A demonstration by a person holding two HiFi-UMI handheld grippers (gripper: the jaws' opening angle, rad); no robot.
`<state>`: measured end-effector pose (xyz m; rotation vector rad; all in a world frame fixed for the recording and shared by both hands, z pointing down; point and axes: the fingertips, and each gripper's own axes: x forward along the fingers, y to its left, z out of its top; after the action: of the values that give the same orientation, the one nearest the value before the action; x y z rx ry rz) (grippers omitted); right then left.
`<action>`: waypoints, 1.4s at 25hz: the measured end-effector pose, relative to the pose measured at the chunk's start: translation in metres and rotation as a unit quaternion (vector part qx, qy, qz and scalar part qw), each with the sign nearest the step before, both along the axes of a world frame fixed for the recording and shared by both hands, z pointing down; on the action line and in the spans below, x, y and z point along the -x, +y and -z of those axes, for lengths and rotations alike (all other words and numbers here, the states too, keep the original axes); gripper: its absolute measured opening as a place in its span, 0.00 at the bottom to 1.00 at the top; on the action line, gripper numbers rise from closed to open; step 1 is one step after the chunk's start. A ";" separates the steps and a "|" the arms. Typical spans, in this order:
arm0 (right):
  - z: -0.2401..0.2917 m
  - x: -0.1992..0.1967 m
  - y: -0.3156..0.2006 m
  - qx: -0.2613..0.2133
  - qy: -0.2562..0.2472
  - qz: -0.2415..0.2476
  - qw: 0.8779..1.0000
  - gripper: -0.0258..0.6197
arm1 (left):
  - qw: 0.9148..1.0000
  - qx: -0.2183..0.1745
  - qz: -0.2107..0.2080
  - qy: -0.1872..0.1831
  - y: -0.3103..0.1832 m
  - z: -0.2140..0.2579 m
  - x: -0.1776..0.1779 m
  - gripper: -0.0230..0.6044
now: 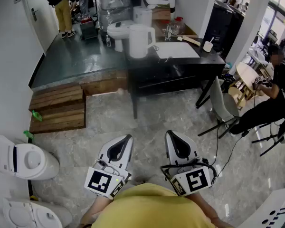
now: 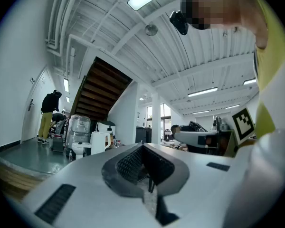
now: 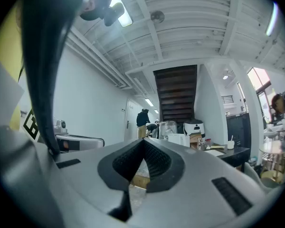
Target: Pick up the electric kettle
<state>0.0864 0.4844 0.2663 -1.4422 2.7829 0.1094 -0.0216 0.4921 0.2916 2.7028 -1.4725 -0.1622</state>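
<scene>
The white electric kettle stands on the left end of a black table, far ahead of me. It also shows small and distant in the left gripper view and in the right gripper view. My left gripper and my right gripper hang side by side close to my body, over the marble floor, pointing towards the table. On both, the jaws are closed together with nothing between them.
Wooden steps lead up to a raised green floor at the left. White machines stand at my near left. A grey chair and a seated person are right of the table. People stand at the back.
</scene>
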 end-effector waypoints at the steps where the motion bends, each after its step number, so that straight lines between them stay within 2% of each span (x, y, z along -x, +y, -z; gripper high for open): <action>1: -0.001 0.001 0.000 0.001 0.000 0.000 1.000 0.06 | 1.000 0.001 -0.002 0.001 -0.001 -0.001 0.000 0.05; 10: -0.002 0.012 0.000 0.005 0.000 -0.002 1.000 0.06 | 1.000 0.005 -0.016 0.004 -0.001 -0.003 0.004 0.05; 22: -0.012 0.002 -0.017 0.028 -0.011 -0.024 0.999 0.06 | 0.999 0.016 -0.037 0.010 -0.019 -0.010 -0.001 0.05; 28: -0.018 0.003 -0.048 0.035 -0.015 -0.017 0.999 0.06 | 0.999 0.020 -0.031 0.010 -0.048 -0.013 0.000 0.05; 35: -0.025 0.009 -0.111 0.044 -0.019 -0.006 0.999 0.06 | 0.999 0.025 -0.019 0.008 -0.105 -0.018 0.008 0.05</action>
<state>0.0778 0.3738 0.2913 -1.4641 2.7816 -0.0413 -0.0291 0.3873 0.3098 2.6824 -1.4015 -0.1426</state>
